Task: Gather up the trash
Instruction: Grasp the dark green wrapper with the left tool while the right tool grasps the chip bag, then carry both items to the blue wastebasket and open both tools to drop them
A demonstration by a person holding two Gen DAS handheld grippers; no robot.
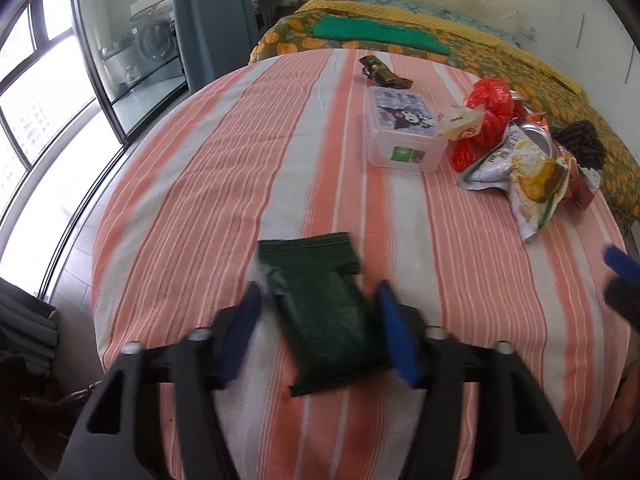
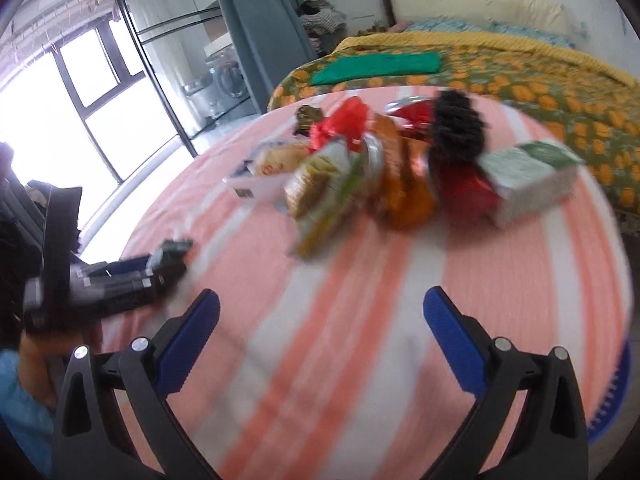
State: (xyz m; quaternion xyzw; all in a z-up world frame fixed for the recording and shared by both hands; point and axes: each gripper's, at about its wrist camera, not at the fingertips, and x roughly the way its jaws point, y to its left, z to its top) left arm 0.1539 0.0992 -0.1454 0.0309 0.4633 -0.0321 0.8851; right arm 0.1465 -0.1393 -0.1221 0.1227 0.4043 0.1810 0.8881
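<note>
A dark green flat packet (image 1: 328, 312) lies on the pink-and-white striped cloth (image 1: 240, 184). My left gripper (image 1: 318, 286) straddles it, one blue pad on each side with a small gap to the packet, so it stands open. Further right lies a heap of trash: a red plastic bag (image 1: 490, 110), a pale snack bag (image 1: 520, 168) and a dark wrapper (image 1: 380, 70) beyond a clear plastic box (image 1: 404, 132). My right gripper (image 2: 320, 292) hangs open over bare cloth, short of the blurred heap (image 2: 352, 168). The left gripper (image 2: 160, 268) shows at that view's left.
A green-and-white tissue pack (image 2: 528, 176) and a black knitted item (image 2: 456, 128) lie by the heap. Behind is a bed with a pumpkin-print quilt (image 1: 520, 68) and a folded green cloth (image 1: 376, 32). Windows (image 1: 36, 100) line the left. A blue basket rim (image 2: 616, 392) shows low right.
</note>
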